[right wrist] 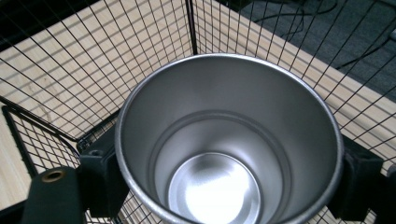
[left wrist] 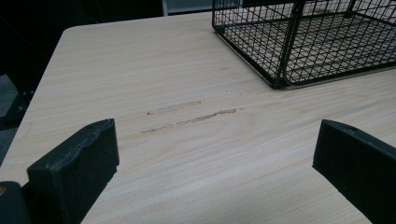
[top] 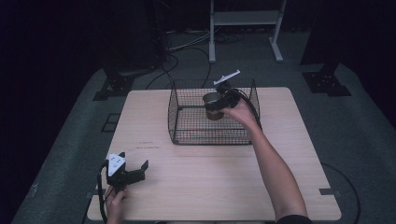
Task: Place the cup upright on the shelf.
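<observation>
Black two-jaw left gripper (top: 133,169) with grey three-cornered plate and trailing black cable; matching right gripper (top: 215,105); brass screw beside blocky matte jaws; dark short sleeve

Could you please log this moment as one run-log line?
right tool: shut on cup, over basket | left tool: open, idle on table

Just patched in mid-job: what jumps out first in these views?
The right gripper clamps an upright, empty steel cup over the black wire basket at the table's far middle. The left gripper rests open near the front left corner of the wooden table, its jaws apart over bare wood.
</observation>
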The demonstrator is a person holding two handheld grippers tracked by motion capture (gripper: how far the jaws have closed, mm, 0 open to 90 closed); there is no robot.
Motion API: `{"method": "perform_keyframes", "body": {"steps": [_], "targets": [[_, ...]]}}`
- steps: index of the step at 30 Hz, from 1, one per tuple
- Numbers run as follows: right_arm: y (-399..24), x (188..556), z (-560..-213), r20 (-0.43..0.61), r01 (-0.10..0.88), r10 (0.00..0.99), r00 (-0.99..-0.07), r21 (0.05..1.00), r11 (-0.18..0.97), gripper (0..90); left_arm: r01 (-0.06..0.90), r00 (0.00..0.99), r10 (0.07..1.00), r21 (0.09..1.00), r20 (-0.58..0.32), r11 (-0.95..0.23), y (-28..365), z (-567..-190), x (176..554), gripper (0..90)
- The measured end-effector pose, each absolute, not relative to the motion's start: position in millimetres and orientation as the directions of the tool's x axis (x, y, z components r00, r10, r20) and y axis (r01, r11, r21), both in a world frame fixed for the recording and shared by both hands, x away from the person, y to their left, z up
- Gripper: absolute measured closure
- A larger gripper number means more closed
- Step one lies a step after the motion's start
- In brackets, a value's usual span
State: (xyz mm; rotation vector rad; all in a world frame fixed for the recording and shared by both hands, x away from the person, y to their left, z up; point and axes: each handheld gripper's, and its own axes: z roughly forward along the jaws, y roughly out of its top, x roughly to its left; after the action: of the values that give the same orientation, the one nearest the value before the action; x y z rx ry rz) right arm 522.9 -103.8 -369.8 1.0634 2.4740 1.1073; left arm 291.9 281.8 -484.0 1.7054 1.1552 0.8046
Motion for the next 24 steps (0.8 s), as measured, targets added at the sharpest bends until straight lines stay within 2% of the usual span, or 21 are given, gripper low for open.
{"method": "perform_keyframes", "body": {"steps": [24], "targets": [[-109.4,540.1,-397.8,0.117,0.593,0.728,-0.676,0.672,0.443,16.7,0.339,0.355,0.934,0.928,0.027,-0.156,282.4,-484.2,291.4,0.0]]}}
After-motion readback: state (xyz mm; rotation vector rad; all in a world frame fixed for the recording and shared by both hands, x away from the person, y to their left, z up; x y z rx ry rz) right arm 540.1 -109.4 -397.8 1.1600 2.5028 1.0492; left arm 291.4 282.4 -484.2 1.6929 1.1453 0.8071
